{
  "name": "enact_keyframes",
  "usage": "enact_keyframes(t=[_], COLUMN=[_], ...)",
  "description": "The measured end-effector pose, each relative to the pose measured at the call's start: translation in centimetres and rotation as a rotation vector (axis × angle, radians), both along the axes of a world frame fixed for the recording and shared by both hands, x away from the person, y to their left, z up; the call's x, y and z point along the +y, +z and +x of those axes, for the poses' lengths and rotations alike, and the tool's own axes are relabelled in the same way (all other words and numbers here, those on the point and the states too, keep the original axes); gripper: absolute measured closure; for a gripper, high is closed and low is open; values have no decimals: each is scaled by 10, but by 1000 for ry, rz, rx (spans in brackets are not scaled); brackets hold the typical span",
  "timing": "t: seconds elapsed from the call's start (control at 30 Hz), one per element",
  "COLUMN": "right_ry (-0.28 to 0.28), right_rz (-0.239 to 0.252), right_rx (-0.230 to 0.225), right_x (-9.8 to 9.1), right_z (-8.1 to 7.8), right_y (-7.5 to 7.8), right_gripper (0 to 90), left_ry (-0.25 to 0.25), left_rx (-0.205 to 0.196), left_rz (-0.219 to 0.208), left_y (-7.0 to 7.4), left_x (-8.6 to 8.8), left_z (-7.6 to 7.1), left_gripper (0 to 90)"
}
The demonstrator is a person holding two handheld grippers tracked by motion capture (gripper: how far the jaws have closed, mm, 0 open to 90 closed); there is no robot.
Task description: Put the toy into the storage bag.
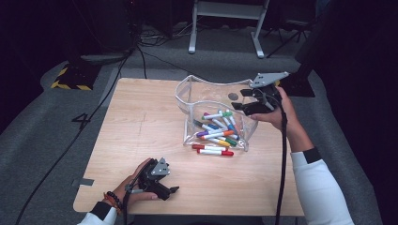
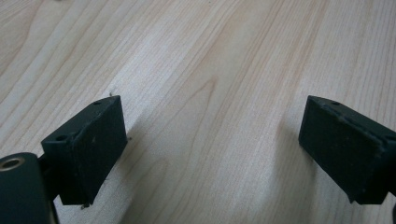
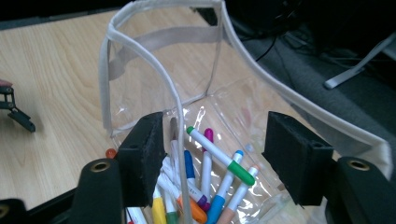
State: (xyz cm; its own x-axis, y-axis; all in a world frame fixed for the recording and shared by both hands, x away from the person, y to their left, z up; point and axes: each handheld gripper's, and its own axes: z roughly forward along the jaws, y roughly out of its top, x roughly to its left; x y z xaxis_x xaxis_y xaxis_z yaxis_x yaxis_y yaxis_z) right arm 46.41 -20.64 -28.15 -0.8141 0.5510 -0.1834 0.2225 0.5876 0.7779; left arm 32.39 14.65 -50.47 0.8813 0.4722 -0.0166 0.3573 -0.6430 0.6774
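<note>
A clear plastic pouch (image 1: 187, 85) with white trim stands open on the wooden table (image 1: 141, 122), with several coloured markers (image 1: 218, 127) inside it. Two red-capped markers (image 1: 215, 152) lie on the table just in front of the pouch. My right gripper (image 1: 238, 99) hovers over the pouch's right rim, open and empty. In the right gripper view its jaws straddle the pouch trim (image 3: 140, 46) above a green-capped marker (image 3: 219, 156). My left gripper (image 1: 170, 192) rests open near the table's front left, with bare wood (image 2: 212, 93) between its jaws.
A small dark round object (image 1: 233, 96) lies on the table behind the pouch. Cables cross the grey floor (image 1: 70, 140) to the left. A white stand (image 1: 225, 11) is beyond the far edge. My left gripper (image 3: 18, 114) shows far off in the right gripper view.
</note>
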Motion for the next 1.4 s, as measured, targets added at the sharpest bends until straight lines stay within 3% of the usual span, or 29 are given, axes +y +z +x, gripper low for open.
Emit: enact_keyframes(t=[0.1, 0.27, 0.53, 0.77, 0.97, 1.07, 1.17, 1.4], right_ry=[-14, -13, -8, 2, 28, 72, 97, 100], right_rz=[24, 62, 84, 82, 90, 99, 95, 57], right_rx=[-42, -74, -110, -97, -8, 39, 67, 142], right_x=[-11, -30, -57, -71, -74, -68, -61, -39], right_z=[-15, -38, -72, -90, -90, -93, -94, -85], right_y=[5, 9, -6, -44, -92, -118, -135, -178], right_gripper=[364, 363, 363, 374, 376, 376, 376, 380], left_ry=[0, 1, 1, 2, 2, 2, 2, 4], left_rx=[0, 0, 1, 1, 0, 0, 0, 0], left_rz=[0, 0, 2, 2, 0, 0, 0, -1], left_y=[0, 0, 0, 0, 0, 0, 0, 0], left_x=[0, 0, -1, -1, -1, -1, -1, -1], left_z=[0, 0, 0, 0, 0, 0, 0, 0], left_gripper=[79, 79, 79, 79, 78, 78, 78, 78])
